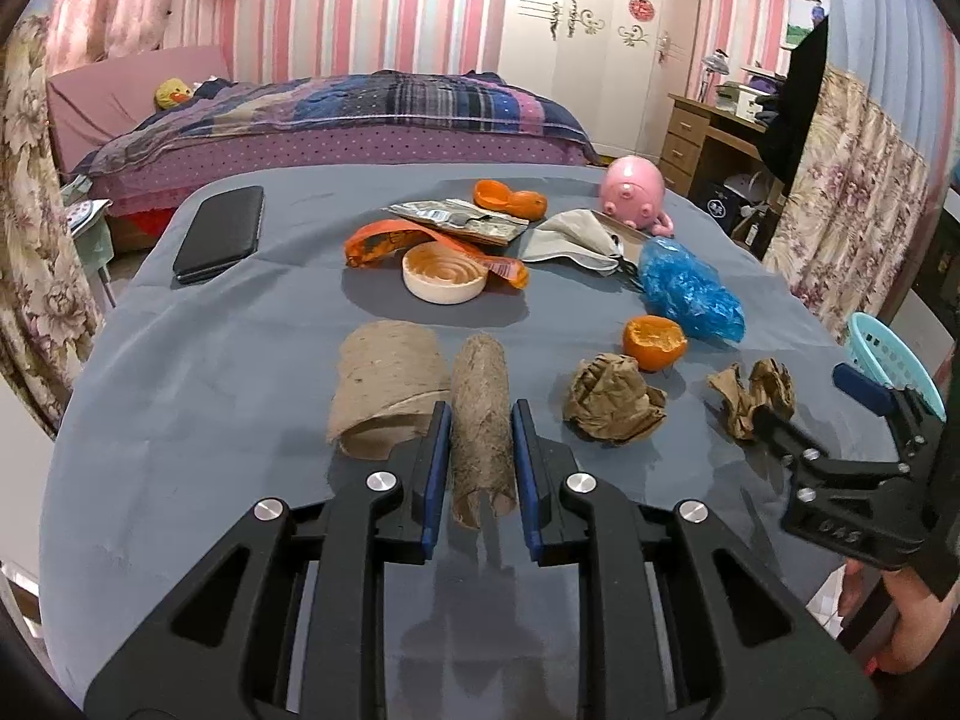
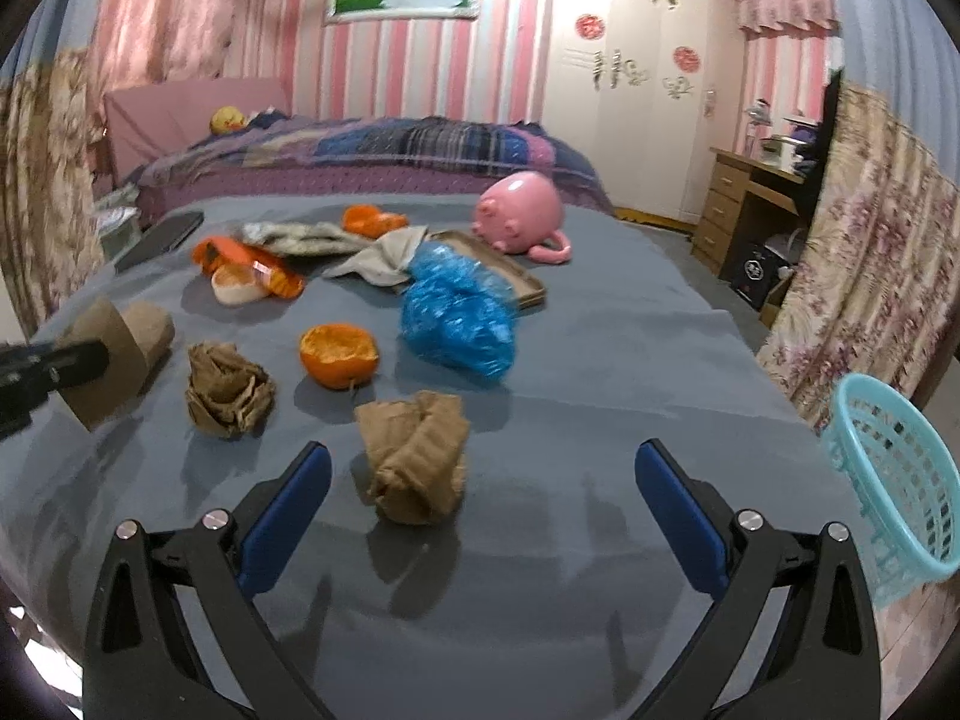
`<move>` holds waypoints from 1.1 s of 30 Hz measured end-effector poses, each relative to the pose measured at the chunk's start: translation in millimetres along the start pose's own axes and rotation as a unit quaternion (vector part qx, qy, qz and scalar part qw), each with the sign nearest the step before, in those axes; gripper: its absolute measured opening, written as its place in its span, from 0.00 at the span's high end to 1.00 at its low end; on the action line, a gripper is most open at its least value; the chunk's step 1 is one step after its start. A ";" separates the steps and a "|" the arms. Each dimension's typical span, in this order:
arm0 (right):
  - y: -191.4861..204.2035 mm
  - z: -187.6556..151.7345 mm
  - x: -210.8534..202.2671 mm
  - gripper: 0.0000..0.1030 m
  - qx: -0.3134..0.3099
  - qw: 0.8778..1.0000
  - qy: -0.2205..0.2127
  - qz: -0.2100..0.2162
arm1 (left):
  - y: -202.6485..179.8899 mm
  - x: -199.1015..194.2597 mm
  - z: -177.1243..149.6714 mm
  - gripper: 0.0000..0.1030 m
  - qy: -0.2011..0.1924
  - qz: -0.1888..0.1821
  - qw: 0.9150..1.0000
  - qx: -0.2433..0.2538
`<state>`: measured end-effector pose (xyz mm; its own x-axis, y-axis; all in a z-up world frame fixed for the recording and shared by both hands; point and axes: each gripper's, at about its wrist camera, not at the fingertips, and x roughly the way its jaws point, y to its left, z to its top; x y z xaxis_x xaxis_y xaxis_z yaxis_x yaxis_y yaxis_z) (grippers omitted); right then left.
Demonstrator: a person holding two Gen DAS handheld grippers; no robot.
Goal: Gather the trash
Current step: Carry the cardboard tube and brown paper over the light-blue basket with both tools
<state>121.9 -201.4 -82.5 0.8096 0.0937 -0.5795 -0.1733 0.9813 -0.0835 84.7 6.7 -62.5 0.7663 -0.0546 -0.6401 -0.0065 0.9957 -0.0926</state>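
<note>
rough cardboard tube (image 1: 482, 429), matt cloth (image 1: 180, 420)

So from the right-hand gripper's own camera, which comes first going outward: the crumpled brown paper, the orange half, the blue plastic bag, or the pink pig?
Seen from the right gripper in its own wrist view:
1. Crumpled brown paper, just ahead, nearer the left finger.
2. Orange half, farther back, left of centre.
3. Blue plastic bag, a little beyond it, centre.
4. Pink pig, near the table's far edge.

Left gripper (image 1: 480, 438) narrowed (nearly closed); right gripper (image 2: 483, 474) spread wide.
</note>
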 end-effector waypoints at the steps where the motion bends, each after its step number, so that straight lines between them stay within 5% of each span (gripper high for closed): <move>1: 0.5 0.1 3.3 0.09 0.000 1.000 0.006 0.007 | 0.0 -0.2 0.6 0.81 0.000 0.002 1.000 -0.001; 3: 3.2 -0.6 15.6 0.26 -0.004 0.999 0.032 0.031 | -1.6 -1.5 1.8 0.81 -0.002 0.007 1.000 0.002; 5: 4.5 -1.5 24.1 0.54 -0.007 0.998 0.048 0.049 | -3.1 -2.2 2.8 0.81 -0.003 0.011 1.000 0.004; 7: 2.3 -0.9 24.7 0.62 0.001 0.996 0.049 0.068 | -5.7 -3.8 4.5 0.81 -0.004 0.014 1.000 0.004; 19: -53.7 19.7 -14.9 0.62 0.009 0.999 -0.011 0.040 | -50.4 -17.4 26.5 0.81 -0.030 0.001 0.999 0.024; 33: -198.5 17.2 -64.4 0.62 0.066 0.993 -0.059 -0.073 | -153.3 -12.5 63.2 0.81 -0.059 -0.069 0.995 0.049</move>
<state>113.8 -399.3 -14.6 0.8820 -0.0392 -0.4695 0.0190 0.9987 -0.0476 116.7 -140.5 7.9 0.8254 -0.1872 -0.5326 0.1621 0.9823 -0.0941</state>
